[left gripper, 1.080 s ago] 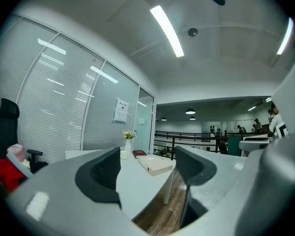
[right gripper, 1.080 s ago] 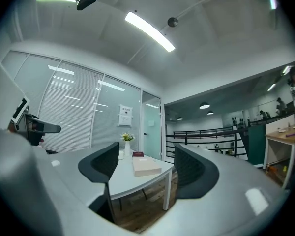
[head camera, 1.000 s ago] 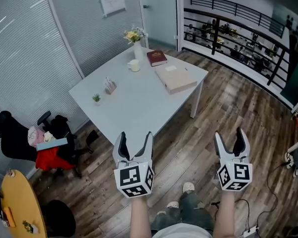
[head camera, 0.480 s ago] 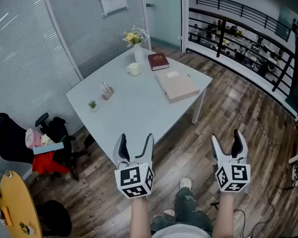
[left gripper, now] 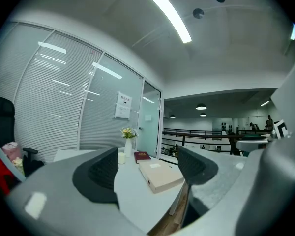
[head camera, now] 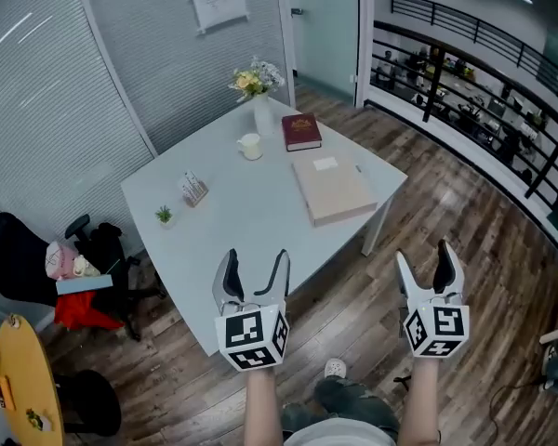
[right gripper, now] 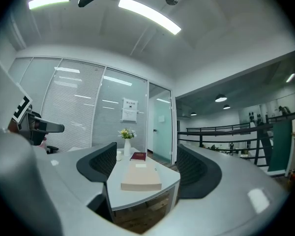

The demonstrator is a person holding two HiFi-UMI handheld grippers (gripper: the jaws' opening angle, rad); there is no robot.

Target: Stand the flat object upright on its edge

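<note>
Both pairs of jaws stand wide apart with nothing between them. The left gripper and the right gripper are held level and side by side. Each gripper view looks through its open gap at the box, which is still well away.

The box is the flat thing we have to stand up. It lies on its broad face near the right corner of the desk, untouched. A red book sits just beyond it along the far right edge. A cup and a vase of flowers stand toward the far corner.

Over the last second we have walked toward the desk. In the head view its near corner has slid down to lie just under the left gripper, and the box has drawn closer. The grippers have kept their spread and their level aim.

We judge this to be the approach only. The box is not yet within reach, and both grippers are ready to take it by an edge.
</note>
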